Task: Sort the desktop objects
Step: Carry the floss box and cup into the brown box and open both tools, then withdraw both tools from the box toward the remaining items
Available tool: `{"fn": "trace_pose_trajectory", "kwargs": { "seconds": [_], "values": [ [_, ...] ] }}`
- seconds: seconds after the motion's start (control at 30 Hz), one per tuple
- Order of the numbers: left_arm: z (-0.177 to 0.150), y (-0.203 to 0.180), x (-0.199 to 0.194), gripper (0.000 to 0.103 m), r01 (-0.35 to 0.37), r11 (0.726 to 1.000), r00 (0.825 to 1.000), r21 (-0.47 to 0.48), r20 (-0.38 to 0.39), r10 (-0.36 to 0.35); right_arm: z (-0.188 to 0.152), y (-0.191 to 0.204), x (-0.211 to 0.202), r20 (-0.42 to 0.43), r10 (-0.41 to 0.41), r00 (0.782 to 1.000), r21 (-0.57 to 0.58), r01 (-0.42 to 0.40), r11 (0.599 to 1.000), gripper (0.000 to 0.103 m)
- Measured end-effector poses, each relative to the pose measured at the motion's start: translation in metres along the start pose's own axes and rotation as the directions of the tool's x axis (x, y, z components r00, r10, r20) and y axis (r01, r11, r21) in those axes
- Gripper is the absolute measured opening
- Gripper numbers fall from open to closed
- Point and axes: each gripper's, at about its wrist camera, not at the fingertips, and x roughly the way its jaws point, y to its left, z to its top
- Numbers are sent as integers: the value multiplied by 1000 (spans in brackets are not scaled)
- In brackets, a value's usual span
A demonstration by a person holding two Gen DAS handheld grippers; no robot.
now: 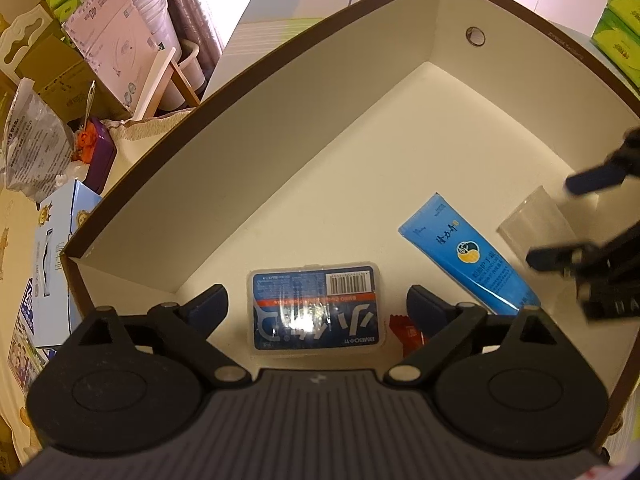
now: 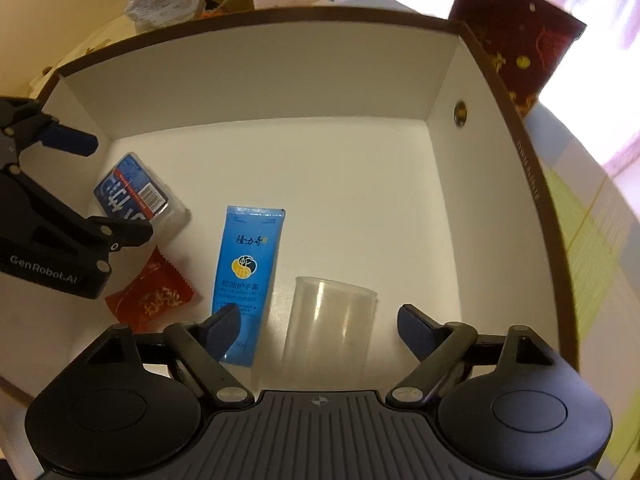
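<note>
Both grippers are pointing down into a big box with a brown rim and white inside, and four things are lying on its floor. The left gripper is spread wide with nothing pinched, sitting right over a clear plastic case with a blue label and barcode; the case lies flat between the fingers but the pads aren't touching it. From the right wrist view you can see that same case over near the left wall of the box, with the left gripper hanging just above it. The right gripper is released too, fingers well apart, and a clear plastic cup stands upright between them with a gap on both sides, so it's standing on the box floor on its own. Just beside the cup is a blue tube of hand cream, lying flat with the crimped end toward the far wall. Then there's a small red candy wrapper next to the tube, between it and the case; in the left wrist view only a bit of it peeks out behind the left gripper's finger. Outside the box, the counter on the left is pretty cluttered, cardboard boxes, a crinkly plastic bag, and a light blue carton.
</note>
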Motion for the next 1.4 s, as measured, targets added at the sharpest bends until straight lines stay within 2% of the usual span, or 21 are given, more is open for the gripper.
{"fn": "trace_pose_trajectory", "kwargs": {
  "seconds": [0.17,0.33,0.83,1.4],
  "values": [
    [-4,-3,-7,96,2,1000,1000,6,10,-2,-5,0,-8,27,-10,1000,-13,10,1000,95],
    [-9,-5,-17,97,-2,1000,1000,9,28,2,-10,3,-14,51,-24,998,-18,25,1000,101],
    [-24,-9,-67,97,-20,1000,994,-3,103,21,-28,5,-66,145,-29,989,13,27,1000,101],
    [-64,-32,-142,98,-9,1000,977,-14,215,12,-79,23,-137,280,8,960,17,-13,1000,101]
  ]
}}
